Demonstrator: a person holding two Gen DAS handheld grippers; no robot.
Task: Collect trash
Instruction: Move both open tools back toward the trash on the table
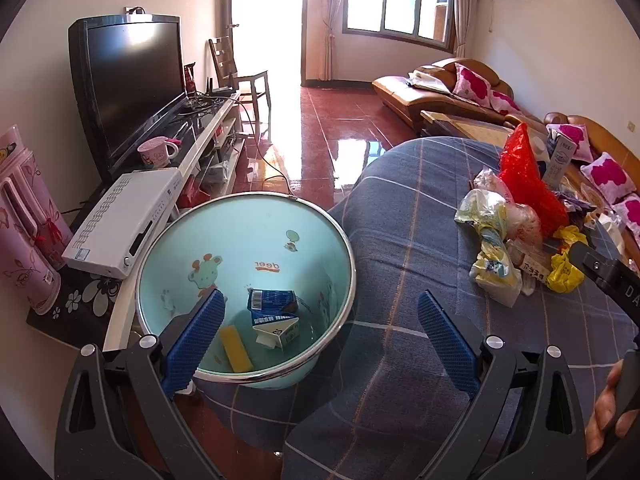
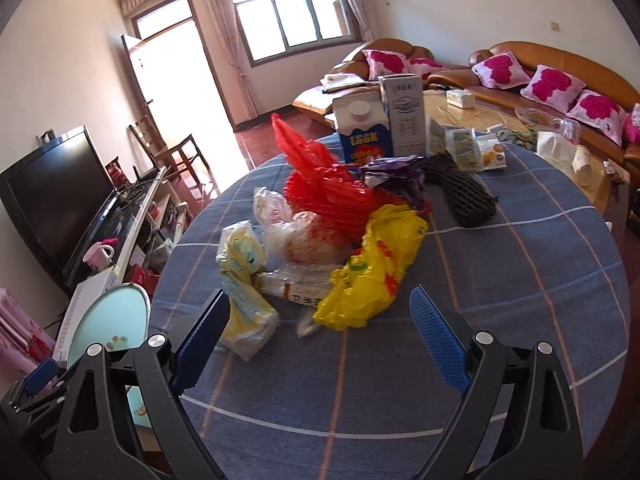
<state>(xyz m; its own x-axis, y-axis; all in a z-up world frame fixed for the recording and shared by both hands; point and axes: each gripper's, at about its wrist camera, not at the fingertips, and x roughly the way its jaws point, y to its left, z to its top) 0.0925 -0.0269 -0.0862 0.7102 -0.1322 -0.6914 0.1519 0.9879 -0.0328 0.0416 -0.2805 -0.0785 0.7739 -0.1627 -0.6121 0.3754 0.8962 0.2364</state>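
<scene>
1. Presently, the left gripper (image 1: 320,332) hung over the pale blue bin (image 1: 340,240), jaws spread wide and holding nothing.
2. Inside the bin lay a blue-and-white carton (image 1: 274,314) and a yellow strip (image 1: 236,350); the bin stood against the edge of the round table (image 1: 400,240) with its blue checked cloth.
3. The right gripper (image 2: 320,340) faced the trash pile on the table, likewise wide apart and empty; the yellow plastic bag (image 2: 376,268) lay just ahead, between its fingers' line.
4. Rest of the pile: red mesh bag (image 2: 320,184), clear wrapper (image 2: 308,240), pale yellow packet (image 2: 244,280); all touching one another near the table's middle.
5. Judgement: the next pick was probably the yellow bag. Best done by lowering the pads on either side of a bunched fold, not a flat sheet, and closing fully, since thin film slips. Lifting slowly would avoid dragging the neighbours along.
6. Legible writing: "deer" printed on the bin's inner wall, seen inverted; "LOOK" on the blue carton (image 2: 364,132) standing at the far side. Other labels were too small to read.
</scene>
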